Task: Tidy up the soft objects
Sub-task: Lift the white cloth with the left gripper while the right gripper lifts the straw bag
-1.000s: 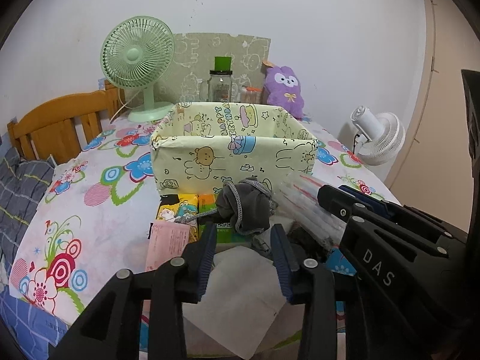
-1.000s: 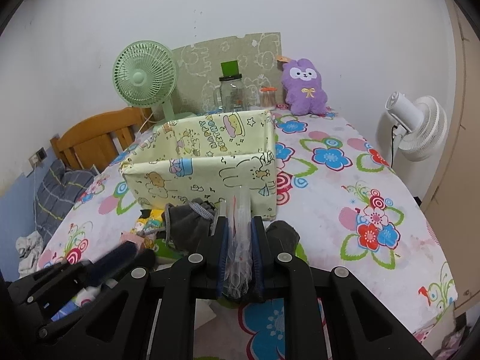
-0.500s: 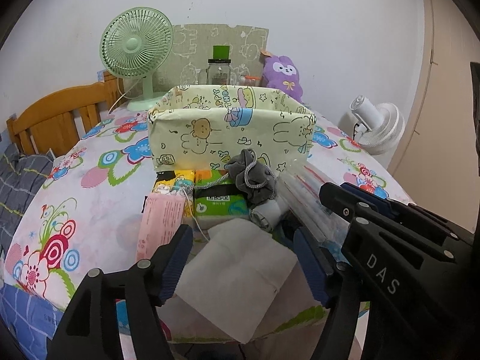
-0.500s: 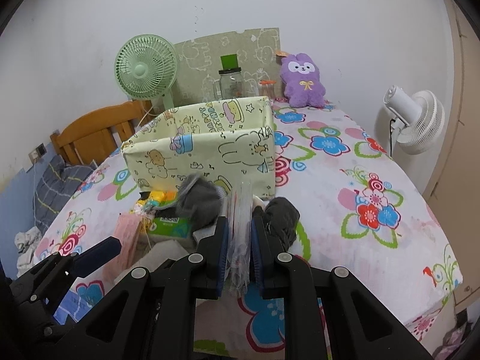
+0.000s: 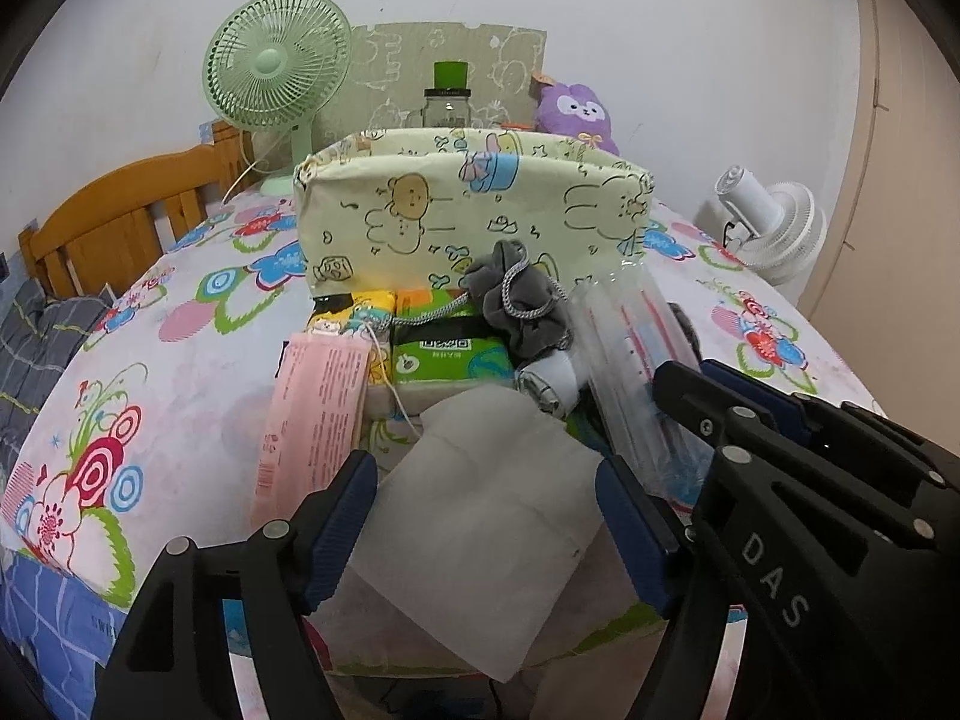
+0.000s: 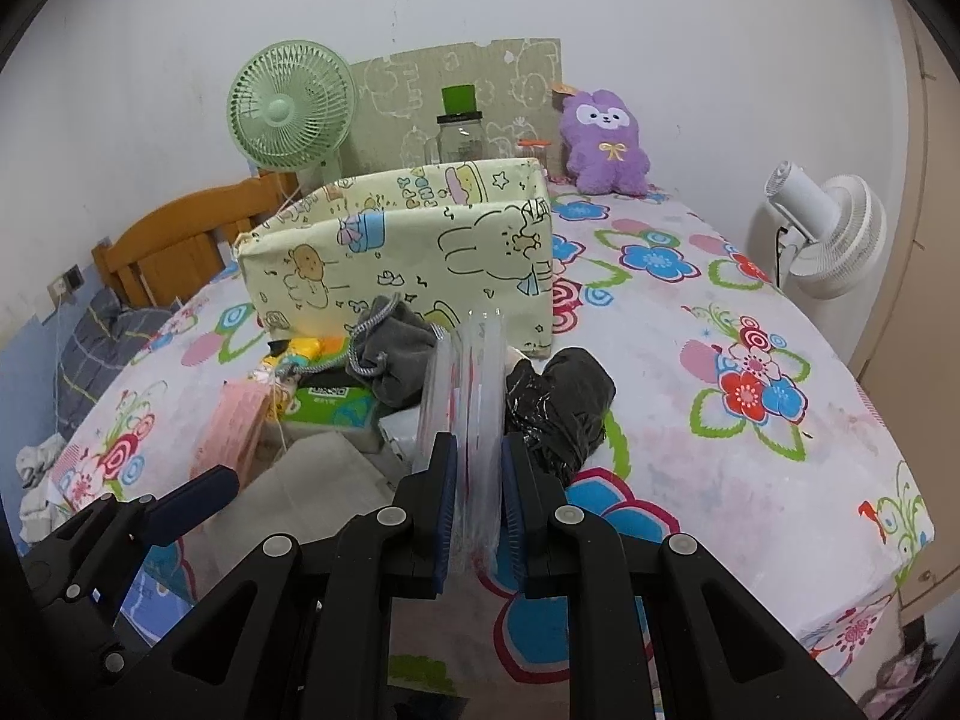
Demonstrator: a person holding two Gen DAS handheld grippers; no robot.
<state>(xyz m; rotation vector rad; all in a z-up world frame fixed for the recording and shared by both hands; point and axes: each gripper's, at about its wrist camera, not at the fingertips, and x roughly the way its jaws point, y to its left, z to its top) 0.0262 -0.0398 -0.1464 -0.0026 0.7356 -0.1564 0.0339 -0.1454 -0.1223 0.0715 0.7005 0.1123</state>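
A cartoon-print fabric box point(image 5: 474, 204) stands open on the floral table. In front of it lies a pile: a grey drawstring pouch point(image 5: 522, 300), green tissue pack point(image 5: 450, 354), yellow pack point(image 5: 360, 312), pink packet point(image 5: 312, 420), rolled white sock point(image 5: 549, 381) and a flat white sheet point(image 5: 486, 540). My left gripper point(image 5: 483, 474) hovers over the sheet, its jaws opening, pads pressing on nothing. My right gripper point(image 6: 478, 450) is shut on a clear plastic packet point(image 6: 471, 372) held upright. A black plastic bundle point(image 6: 558, 402) lies just right of it.
Behind the box stand a green fan point(image 5: 276, 60), a glass jar point(image 5: 447, 102) and a purple plush point(image 6: 606, 144). A white fan point(image 6: 828, 228) is off the table's right edge, a wooden headboard point(image 5: 120, 222) to the left. The near table edge is just below both grippers.
The left jaws have spread wide and the grey pouch has dropped from them onto the tissue packs. Both grippers have sunk toward the table. The right grip is unchanged.
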